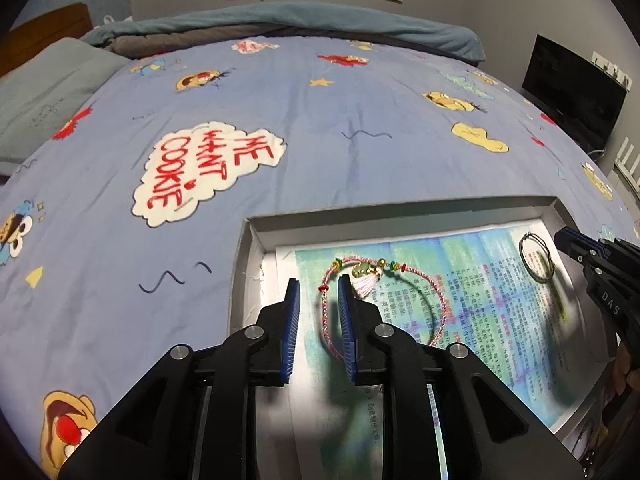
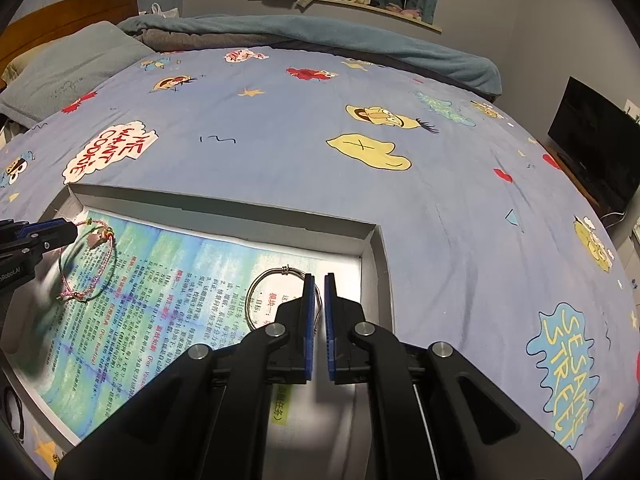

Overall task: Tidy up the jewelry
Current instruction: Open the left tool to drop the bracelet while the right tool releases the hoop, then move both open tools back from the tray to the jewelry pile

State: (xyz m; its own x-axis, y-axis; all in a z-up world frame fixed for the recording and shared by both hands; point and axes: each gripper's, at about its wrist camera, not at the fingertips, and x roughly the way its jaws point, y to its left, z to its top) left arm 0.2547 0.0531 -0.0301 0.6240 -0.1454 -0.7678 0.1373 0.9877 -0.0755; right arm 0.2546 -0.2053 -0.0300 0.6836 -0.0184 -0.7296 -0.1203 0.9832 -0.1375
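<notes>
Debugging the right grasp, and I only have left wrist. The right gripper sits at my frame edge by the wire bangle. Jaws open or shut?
Observer: Open, narrowly. The right gripper straddles the wire bangle; the bangle's right-hand arc shows in the gap between the jaws, not clamped.
Operator: Is the box wall in the way?
Observer: The cardboard box's right wall stands just beyond the outer finger, apart from it.
</notes>
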